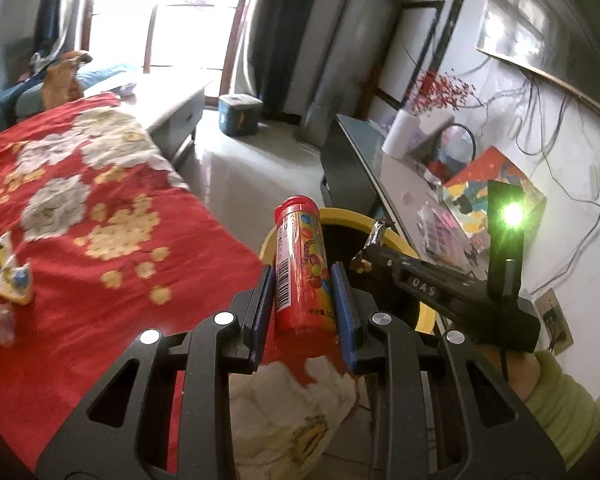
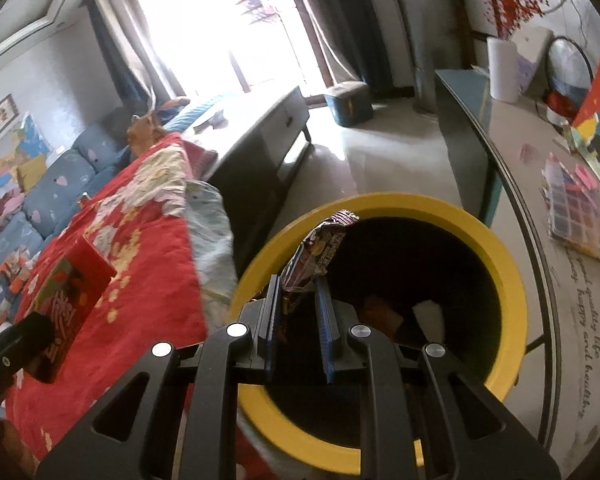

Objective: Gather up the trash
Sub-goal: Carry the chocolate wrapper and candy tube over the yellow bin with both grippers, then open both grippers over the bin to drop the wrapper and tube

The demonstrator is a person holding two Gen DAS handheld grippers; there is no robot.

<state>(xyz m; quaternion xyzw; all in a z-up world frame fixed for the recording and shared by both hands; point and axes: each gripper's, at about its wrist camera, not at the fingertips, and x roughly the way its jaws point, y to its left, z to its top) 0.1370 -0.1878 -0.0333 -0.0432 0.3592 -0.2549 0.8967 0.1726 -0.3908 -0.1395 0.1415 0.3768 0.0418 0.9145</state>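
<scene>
- A yellow-rimmed bin (image 2: 500, 280), black inside and some scraps already in it, is seen beside the red-covered table (image 1: 80, 220).
- A red candy tube (image 1: 304, 276), likely light, rigid and slick, is clamped mid-body by the left gripper (image 1: 302, 300) near the rim.
- A crinkly snack wrapper (image 2: 320, 252), judged flimsy, is pinched at its lower end by the right gripper (image 2: 298, 320) over the bin.

Red flowered bed cover bearing scattered wrappers

Crumpled wrappers (image 1: 8, 280) are lying on the red cover (image 1: 100, 208); a yellow-rimmed bin (image 2: 512, 280) is standing on the floor (image 2: 380, 168) beside it.
</scene>
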